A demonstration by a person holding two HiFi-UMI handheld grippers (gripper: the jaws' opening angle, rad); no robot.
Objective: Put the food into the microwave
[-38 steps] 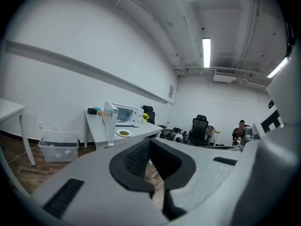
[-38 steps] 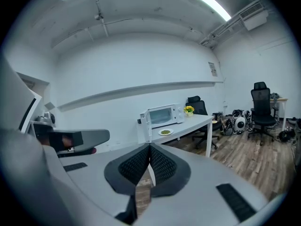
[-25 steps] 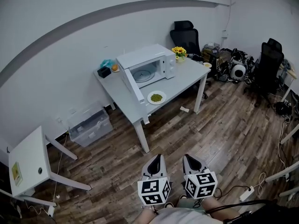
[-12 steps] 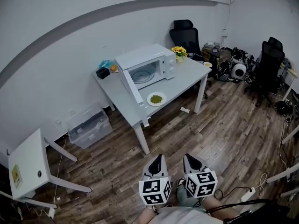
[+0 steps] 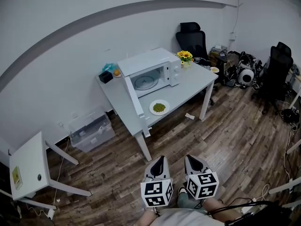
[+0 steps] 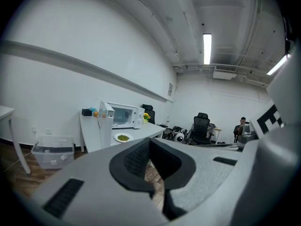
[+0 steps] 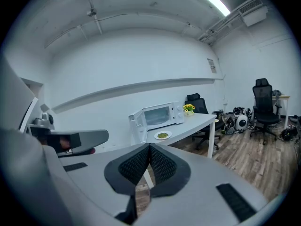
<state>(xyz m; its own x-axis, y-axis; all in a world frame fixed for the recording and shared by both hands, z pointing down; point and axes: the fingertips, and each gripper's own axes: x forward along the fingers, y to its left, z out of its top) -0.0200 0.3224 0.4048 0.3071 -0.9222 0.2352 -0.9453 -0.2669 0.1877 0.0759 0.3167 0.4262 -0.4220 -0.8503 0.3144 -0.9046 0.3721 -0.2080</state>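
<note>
A white plate of green food point(image 5: 159, 107) point(image 6: 122, 137) point(image 7: 162, 135) lies on the grey table point(image 5: 188, 81) in front of the white microwave point(image 5: 153, 69) point(image 6: 123, 115) point(image 7: 162, 115), whose door point(image 5: 135, 96) hangs open to the left. Both grippers are held low, far from the table, above the wood floor. My left gripper point(image 5: 160, 160) point(image 6: 150, 144) is shut with nothing in it. My right gripper point(image 5: 189, 158) point(image 7: 150, 149) is also shut and empty.
On the table stand a yellow flower pot point(image 5: 185, 57), a black box point(image 5: 105, 76) and an orange point(image 5: 115, 72). A clear storage bin point(image 5: 91, 130) sits on the floor left of the table. A small white table point(image 5: 26, 164) is at far left. Black office chairs point(image 5: 193, 36) and clutter fill the right side.
The view has shifted slightly, so the table and microwave appear a little lower and to the right. Both grippers stay shut in the same place.
</note>
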